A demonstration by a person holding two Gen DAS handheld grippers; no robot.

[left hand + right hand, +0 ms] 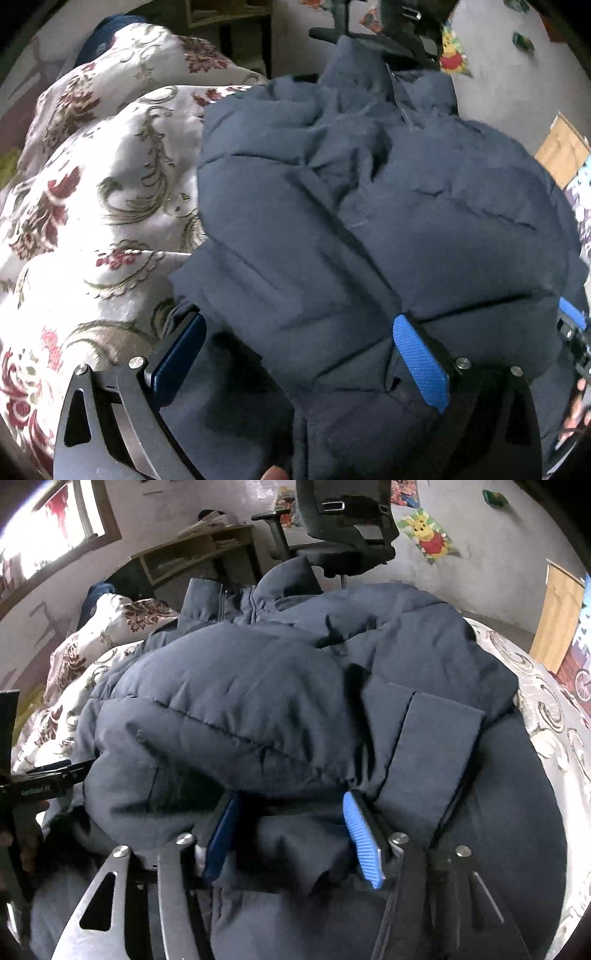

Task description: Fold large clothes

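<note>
A navy puffer jacket [369, 206] lies bunched on a floral bedspread [92, 192]. It also fills the right wrist view [258, 701]. My left gripper [299, 325] is open, its blue pads wide apart, with a fold of the jacket's hem between them. My right gripper [291, 805] is open too, its pads either side of a lump of jacket fabric, under a puffed sleeve. A flat pocket flap [436, 738] lies to the right of it. The left gripper shows at the left edge of the right wrist view [40, 782].
A black office chair [343, 524] stands beyond the bed, next to a wooden desk [192, 554]. A pillow [122, 616] in the same floral cloth lies at the far left. The bedspread's edge [554, 716] curves on the right.
</note>
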